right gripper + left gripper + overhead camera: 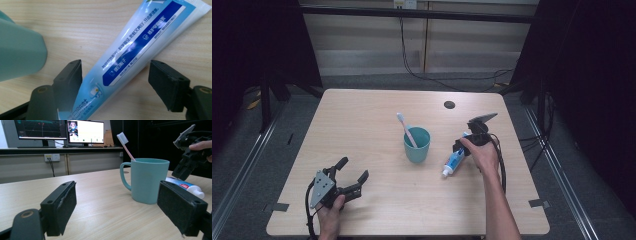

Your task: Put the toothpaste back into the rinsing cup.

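Left claw sits near the front left corner of the surface, held low by the person's left hand; jaws stand wide apart with nothing between them. In the left gripper view the left claw frames bare wood, and the stretch from it up to the cup is open. The front edge lies just behind that hand.

Right claw is right of centre, gripped by the right hand, pointing down at the toothpaste tube. The tube lies flat on the surface, cap end toward the front, tail under the claw. In the right gripper view the right claw is spread wide, one jaw on each side of the toothpaste tube; the left jaw looks to be at the tube's edge, while the right jaw stands off with wood showing between (contact cannot be told for certain).

Teal cup stands upright just left of the tube, apart from it by a narrow strip of wood; its wall shows at the left edge of the right gripper view. A pink toothbrush leans in the cup, head up toward the far left.

Beyond the cup, the far half is open, save a small dark round hole near the far edge.
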`<state>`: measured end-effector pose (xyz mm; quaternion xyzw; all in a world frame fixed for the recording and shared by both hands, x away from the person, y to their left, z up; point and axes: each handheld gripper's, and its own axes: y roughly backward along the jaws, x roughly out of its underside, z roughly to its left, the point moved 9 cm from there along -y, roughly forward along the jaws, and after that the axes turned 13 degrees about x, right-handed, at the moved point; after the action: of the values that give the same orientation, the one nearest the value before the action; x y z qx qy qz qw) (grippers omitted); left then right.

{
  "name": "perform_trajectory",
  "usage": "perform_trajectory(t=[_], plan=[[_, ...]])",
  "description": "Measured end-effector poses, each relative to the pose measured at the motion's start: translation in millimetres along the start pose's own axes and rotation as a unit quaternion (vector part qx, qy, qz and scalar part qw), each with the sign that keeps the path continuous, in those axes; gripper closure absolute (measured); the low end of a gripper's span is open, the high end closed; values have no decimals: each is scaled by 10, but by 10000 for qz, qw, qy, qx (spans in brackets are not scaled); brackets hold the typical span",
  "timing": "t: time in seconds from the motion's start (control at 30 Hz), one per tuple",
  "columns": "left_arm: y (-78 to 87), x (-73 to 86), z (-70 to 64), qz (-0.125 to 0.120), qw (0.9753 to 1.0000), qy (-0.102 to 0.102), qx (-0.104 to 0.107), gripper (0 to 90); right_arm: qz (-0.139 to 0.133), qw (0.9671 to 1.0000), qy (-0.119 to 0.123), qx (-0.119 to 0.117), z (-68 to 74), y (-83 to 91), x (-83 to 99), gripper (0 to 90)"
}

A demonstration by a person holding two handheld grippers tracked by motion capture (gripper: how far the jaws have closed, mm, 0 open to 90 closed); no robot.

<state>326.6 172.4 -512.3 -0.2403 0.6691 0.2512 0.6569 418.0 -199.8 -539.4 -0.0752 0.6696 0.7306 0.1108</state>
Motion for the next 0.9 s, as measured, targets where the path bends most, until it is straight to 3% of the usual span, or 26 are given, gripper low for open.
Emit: perform_trajectory(t=[0.13,0.5,0.77,0.9], plan=[[1,1,0,9,10000,-8,9,160,103,9999,-53,15,0,-51,9,307],[2,2,0,18,10000,-17,18,160,264,9995,-171,54,13,-146,20,267],[2,2,0,12,10000,-18,21,160,279,9992,76,267,45,-185,23,467],[0,-1,-1,-4,10000,-13,22,160,286,9989,171,327,32,-181,31,525]])
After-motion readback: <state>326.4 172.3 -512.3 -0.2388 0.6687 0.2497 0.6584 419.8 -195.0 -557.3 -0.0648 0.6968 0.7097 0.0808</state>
